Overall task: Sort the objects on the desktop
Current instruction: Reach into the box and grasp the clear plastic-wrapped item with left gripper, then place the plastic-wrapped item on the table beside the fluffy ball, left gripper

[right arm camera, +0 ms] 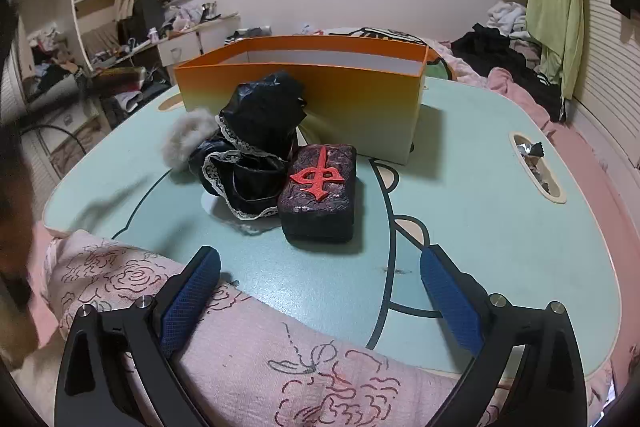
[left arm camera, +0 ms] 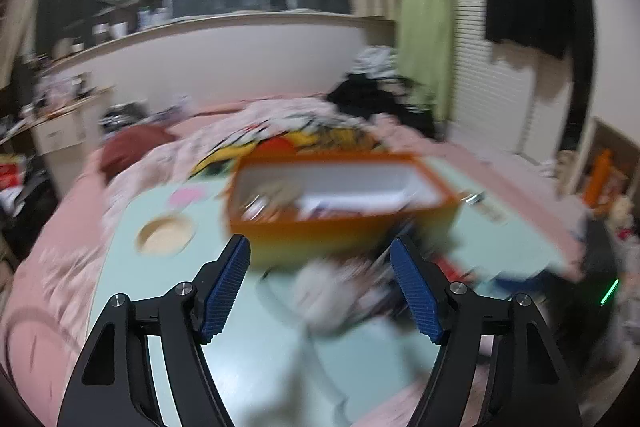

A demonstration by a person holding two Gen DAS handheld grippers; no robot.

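An orange box (right arm camera: 300,95) stands at the far side of the light green table (right arm camera: 480,227). In front of it lie a black lace-trimmed bundle (right arm camera: 256,115), a grey fur puff (right arm camera: 186,139) and a dark pouch with a red character (right arm camera: 320,187). My right gripper (right arm camera: 320,255) hangs open over the table's near edge, short of the pouch, holding nothing. The left wrist view is badly blurred. There my left gripper (left arm camera: 320,245) points at the orange box (left arm camera: 344,227), which holds several items. Its blue pads stand apart from a grey-white blur (left arm camera: 328,291) lying between them.
A pink rose-print quilt (right arm camera: 240,347) covers the table's near edge under my right gripper. A slot (right arm camera: 536,163) at the table's right side holds wrappers. A round cup hole (left arm camera: 166,235) and a pink note (left arm camera: 186,195) sit left of the box. A cluttered bed surrounds the table.
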